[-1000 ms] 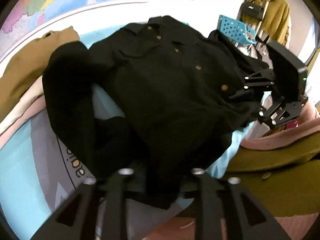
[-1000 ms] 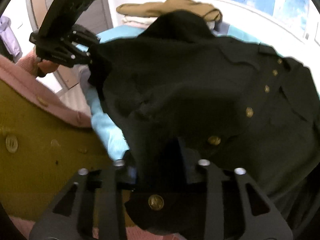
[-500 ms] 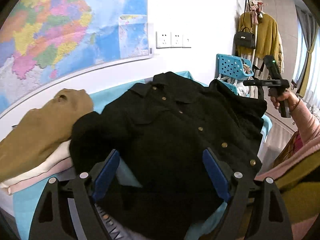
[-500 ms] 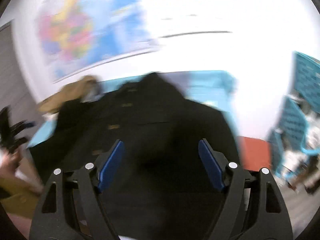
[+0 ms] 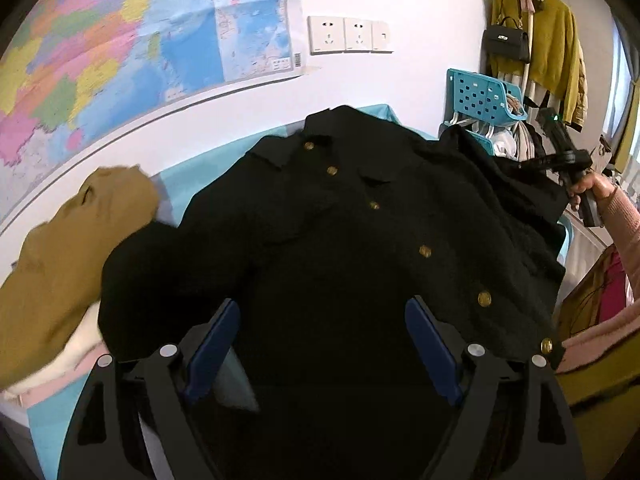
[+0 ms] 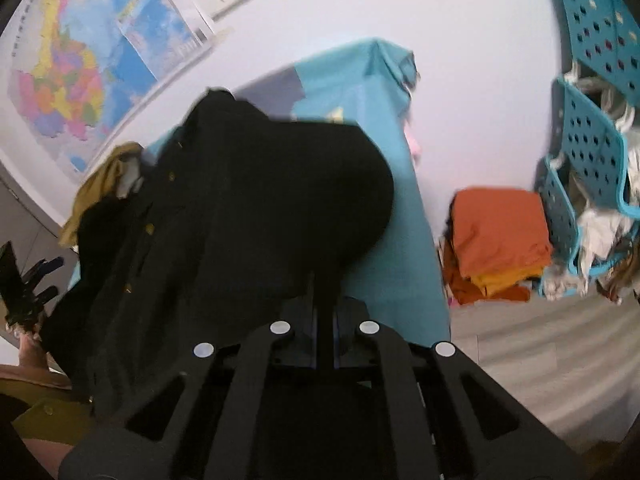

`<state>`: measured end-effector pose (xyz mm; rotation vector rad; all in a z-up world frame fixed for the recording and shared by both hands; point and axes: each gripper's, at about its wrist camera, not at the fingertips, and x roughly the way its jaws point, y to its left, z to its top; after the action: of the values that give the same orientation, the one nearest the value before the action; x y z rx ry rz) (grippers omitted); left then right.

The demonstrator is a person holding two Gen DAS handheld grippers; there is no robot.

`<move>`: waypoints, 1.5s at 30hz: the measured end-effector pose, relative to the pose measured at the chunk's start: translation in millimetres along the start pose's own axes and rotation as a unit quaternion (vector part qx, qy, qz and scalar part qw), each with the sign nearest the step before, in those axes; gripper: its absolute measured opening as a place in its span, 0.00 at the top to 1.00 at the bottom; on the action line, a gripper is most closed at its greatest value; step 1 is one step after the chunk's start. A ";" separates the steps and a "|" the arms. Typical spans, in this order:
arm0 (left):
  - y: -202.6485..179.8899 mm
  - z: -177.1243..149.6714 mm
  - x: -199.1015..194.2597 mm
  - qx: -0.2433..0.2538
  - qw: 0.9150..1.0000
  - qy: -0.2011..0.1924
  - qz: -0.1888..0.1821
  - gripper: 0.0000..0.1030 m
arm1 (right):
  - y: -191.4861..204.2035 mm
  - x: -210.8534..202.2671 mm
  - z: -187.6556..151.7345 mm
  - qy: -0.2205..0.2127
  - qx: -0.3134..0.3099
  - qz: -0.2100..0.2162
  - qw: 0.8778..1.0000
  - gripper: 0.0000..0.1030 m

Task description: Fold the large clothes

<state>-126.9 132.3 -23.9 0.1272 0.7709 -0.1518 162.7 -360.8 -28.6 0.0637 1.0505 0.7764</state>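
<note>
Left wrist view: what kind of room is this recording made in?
Probably a room in a home, used for sorting laundry. A wall map hangs above a cloth-covered table where the black jacket lies; a yellow cardigan hangs nearby, and teal baskets hold clothes.

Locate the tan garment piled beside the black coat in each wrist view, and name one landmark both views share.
Left wrist: the tan garment lies at the left edge, on a stack of pale clothes, left of the black coat.
Right wrist: only a small part shows, left of centre, behind the coat's far edge.
Shared landmark: the colourful wall map.
</note>
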 end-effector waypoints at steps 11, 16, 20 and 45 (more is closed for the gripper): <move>-3.0 57.3 44.4 0.020 1.000 -0.003 -0.020 0.20 | 45.3 -115.0 76.4 -0.146 -0.049 -0.005 0.988 0.96; -4.5 75.1 70.4 0.011 0.998 0.012 -0.061 0.20 | 106.0 -78.5 66.9 -0.082 -0.120 0.036 0.989 0.94; -11.9 83.2 80.5 0.014 0.996 0.008 -0.087 0.20 | 162.4 -28.6 47.1 -0.010 -0.163 0.098 0.982 0.86; -30.0 49.5 79.6 0.038 0.984 0.028 -0.172 0.17 | 87.7 32.1 -29.3 0.094 -0.120 -0.011 0.988 0.56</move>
<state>-42.3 87.3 -46.3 0.0706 0.8397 -0.5072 100.0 -285.7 -33.0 -0.2296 1.1254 0.8956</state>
